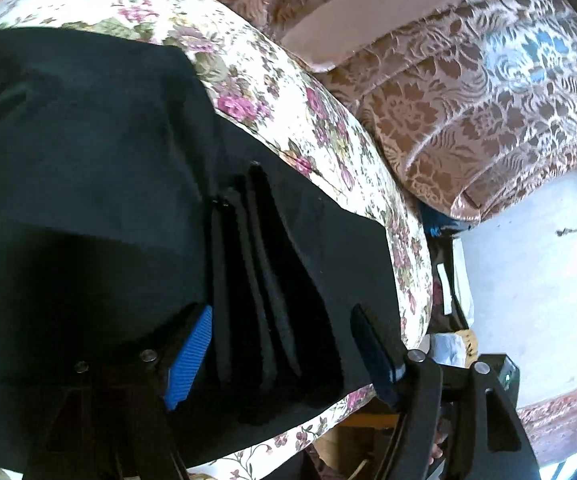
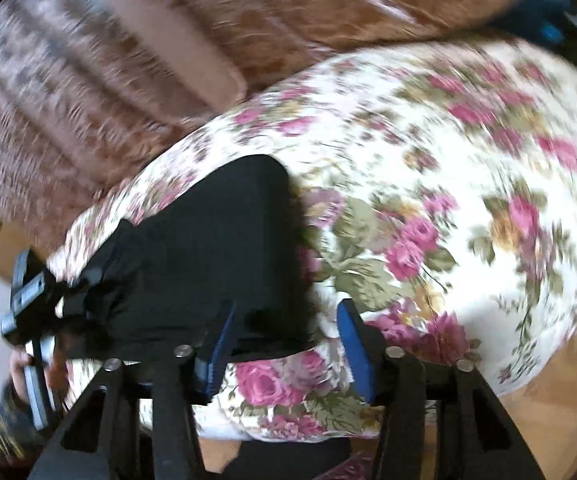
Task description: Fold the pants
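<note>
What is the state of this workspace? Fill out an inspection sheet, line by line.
Surface: floral cushion, white with pink roses; the picture is blurred in the right wrist view.
Job's things: black pants lie on the cushion, layered edges showing near the left gripper.
Clutter: nothing seen on the cushion besides the pants.
Grippers: left gripper open, its jaws on either side of the stacked pants edges; right gripper open, at the pants' edge, gripping nothing.
Cables: nothing seen for certain.
Surroundings: brown patterned sofa fabric behind the cushion; wooden floor below; pale wall on the right in the left wrist view.
</note>
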A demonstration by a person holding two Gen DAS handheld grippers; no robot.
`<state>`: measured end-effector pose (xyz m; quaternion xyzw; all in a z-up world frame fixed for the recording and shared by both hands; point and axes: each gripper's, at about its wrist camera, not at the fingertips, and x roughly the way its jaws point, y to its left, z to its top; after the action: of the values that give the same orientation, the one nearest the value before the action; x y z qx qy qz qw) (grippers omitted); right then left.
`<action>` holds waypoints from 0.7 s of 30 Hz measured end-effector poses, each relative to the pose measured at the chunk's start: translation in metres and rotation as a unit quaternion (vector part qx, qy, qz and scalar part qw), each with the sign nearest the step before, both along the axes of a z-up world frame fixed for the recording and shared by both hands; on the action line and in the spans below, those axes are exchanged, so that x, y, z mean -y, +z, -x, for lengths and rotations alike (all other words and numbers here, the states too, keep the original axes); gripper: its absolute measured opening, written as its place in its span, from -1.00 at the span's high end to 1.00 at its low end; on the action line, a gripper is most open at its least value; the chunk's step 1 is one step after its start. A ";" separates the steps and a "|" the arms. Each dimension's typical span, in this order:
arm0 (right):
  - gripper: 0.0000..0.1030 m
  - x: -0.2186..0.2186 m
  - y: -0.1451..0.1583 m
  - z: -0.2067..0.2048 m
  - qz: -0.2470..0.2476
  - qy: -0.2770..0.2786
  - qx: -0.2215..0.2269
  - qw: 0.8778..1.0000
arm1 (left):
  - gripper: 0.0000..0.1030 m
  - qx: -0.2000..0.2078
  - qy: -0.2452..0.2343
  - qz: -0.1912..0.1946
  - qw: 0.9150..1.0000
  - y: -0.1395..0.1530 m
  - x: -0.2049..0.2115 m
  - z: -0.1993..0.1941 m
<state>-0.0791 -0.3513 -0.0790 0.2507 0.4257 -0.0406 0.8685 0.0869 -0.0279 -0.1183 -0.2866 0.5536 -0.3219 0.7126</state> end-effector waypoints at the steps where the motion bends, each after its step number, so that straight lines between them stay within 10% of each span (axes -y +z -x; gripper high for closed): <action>1: 0.08 0.002 -0.003 -0.002 -0.012 -0.007 0.004 1.000 | 0.16 0.010 -0.008 -0.015 1.000 0.002 0.004 0.000; 5: 0.14 -0.006 -0.012 -0.019 -0.022 -0.008 0.010 1.000 | 0.71 0.054 -0.013 -0.029 0.998 0.011 0.004 0.006; 10: 0.19 -0.024 -0.018 -0.031 0.031 0.019 -0.005 0.999 | 0.73 0.099 -0.008 -0.052 0.994 0.029 -0.009 0.020; 13: 0.15 -0.031 -0.025 -0.033 0.060 0.029 -0.020 0.998 | 0.73 0.098 -0.011 -0.139 0.985 0.007 -0.002 0.015; 21: 0.13 -0.071 0.011 -0.036 0.219 0.028 -0.006 0.975 | 0.38 0.117 0.010 -0.153 0.981 0.016 -0.011 0.024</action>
<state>-0.0433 -0.2806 -0.0675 0.0425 0.4183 -0.1100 0.9006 0.0628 -0.0171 -0.1019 -0.1399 0.5062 -0.2573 0.8112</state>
